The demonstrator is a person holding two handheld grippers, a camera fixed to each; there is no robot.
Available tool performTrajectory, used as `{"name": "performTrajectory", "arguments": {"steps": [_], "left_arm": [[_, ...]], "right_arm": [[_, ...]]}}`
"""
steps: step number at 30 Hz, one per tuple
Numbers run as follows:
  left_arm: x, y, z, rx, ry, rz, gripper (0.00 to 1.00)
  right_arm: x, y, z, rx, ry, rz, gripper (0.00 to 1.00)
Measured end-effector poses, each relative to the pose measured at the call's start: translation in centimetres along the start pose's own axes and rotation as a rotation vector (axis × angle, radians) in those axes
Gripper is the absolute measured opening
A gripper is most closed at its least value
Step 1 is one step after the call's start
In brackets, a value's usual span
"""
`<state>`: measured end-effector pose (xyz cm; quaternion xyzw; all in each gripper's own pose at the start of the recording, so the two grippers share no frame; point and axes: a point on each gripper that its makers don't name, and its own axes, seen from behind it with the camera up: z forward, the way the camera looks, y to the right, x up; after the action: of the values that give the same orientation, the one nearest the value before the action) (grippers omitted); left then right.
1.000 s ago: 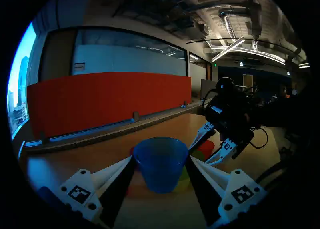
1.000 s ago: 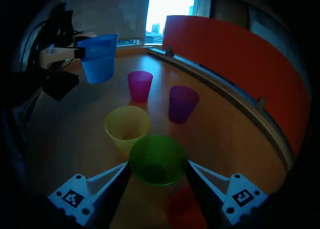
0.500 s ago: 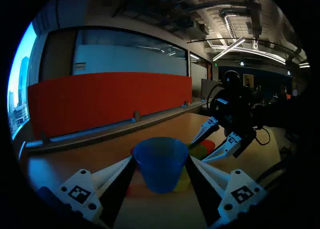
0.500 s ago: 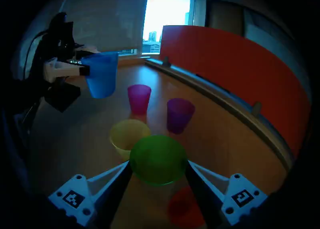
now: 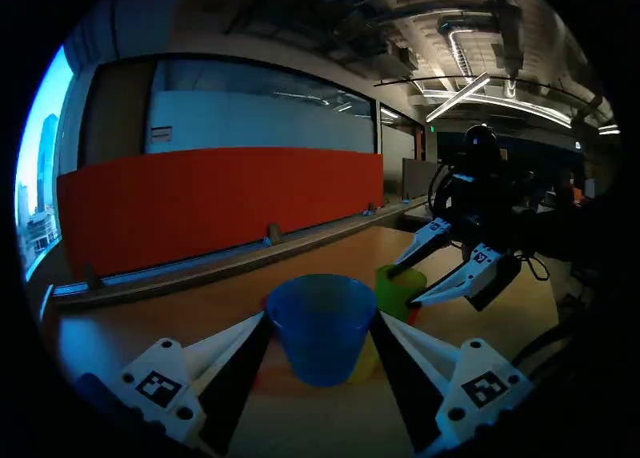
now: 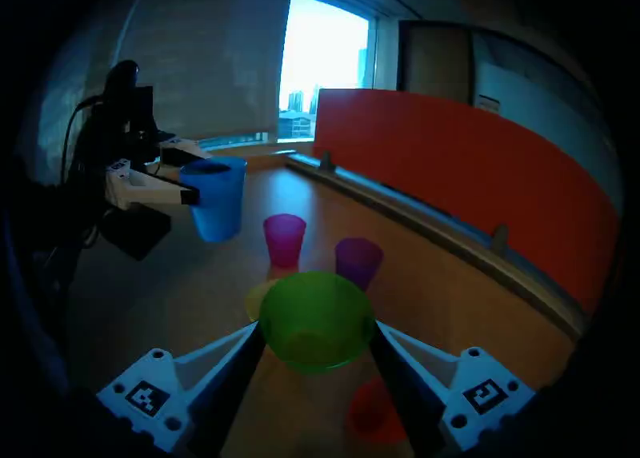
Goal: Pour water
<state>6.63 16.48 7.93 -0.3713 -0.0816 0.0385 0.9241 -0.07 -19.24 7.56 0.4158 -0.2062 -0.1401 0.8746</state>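
Left gripper [image 5: 320,320]: fingers part-closed and clamped on blue cup [image 5: 322,330], one finger pressed on each side of the wall just under the rim. The cup is held upright, clear of the table [image 5: 192,298]. The grip is confirmed from the right gripper view: the cup is pinched between the two white fingers, off to the left and higher than the cups standing on the table.

Right gripper [image 6: 317,332]: same state, fingers clamped on green cup [image 6: 316,320], contact on both sides below the rim. The cup is held upright, mouth open towards the camera. In the left gripper view it is seen right of the blue cup and farther off, gripped between the fingers.

The blue and green cups are kept apart, not touching. Neither is tilted.

On the table, from the right gripper view:
- Pink cup [image 6: 285,238] and purple cup [image 6: 358,260] are upright, near each other, not touching.
- Yellow cup [image 6: 256,300] is mostly hidden behind the green cup's left edge.
- Red cup [image 6: 372,414] is seen low in the view, below the green cup, between the fingers.

A red partition [image 6: 480,178] is set along the table's far edge.

Contents of the cups cannot be told, as the lighting is too dim.
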Motion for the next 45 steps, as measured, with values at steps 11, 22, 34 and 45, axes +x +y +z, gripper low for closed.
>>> {"name": "performTrajectory", "arguments": {"steps": [11, 22, 34, 45], "left_arm": [[0.6, 0.6, -1.2, 0.007, 0.008, 0.005, 0.85], [1.7, 1.5, -2.3, 0.004, 0.027, 0.014, 0.85], [1.7, 1.8, -3.1, 0.004, 0.031, 0.011, 0.85], [2.0, 2.5, -3.4, -0.011, 0.033, 0.011, 0.85]], "right_arm": [[3.2, -2.0, -2.6, -0.007, 0.088, 0.002, 0.92], [6.1, -3.9, -4.3, -0.013, 0.178, 0.012, 0.92], [9.1, -5.0, -5.4, -0.028, 0.310, 0.040, 0.92], [10.9, -5.9, -5.7, -0.033, 0.389, 0.037, 0.92]]}}
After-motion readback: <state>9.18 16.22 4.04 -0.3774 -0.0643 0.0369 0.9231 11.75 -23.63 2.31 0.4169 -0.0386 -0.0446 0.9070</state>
